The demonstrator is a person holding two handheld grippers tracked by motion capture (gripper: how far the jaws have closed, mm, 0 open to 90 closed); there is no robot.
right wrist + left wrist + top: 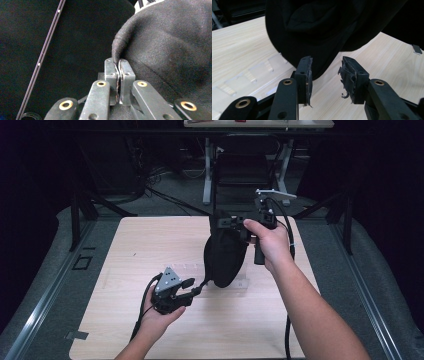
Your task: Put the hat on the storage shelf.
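jaws first, going left to right: on our left gripper [325, 80] they are standing well apart with nothing between them, aimed at the lower edge of the black fabric pouch [224, 256], which is hanging just ahead of the worn pads [349, 80]. on our right gripper [119, 82] they are pressing together on a fold of the pouch's rim, and we are holding the whole thing up by that pinch, so that its bottom is hanging just above the wooden table [150, 250], or perhaps grazing it; we cannot tell which.

we are judging the risks like this. the right grip is taking only a thin edge of cloth, so the pouch could be slipping free if we are pulling down on it with the left. the left pads are looking frayed, so they may be gripping soft fabric poorly. closing the left jaws too early could be catching only air, since the cloth is swinging freely.

as for containers, the pouch is the one we are seeing. its mouth is showing dark in the left gripper view, and we cannot tell whether anything is inside. faint clear tape marks [187, 268] are lying on the table near it.
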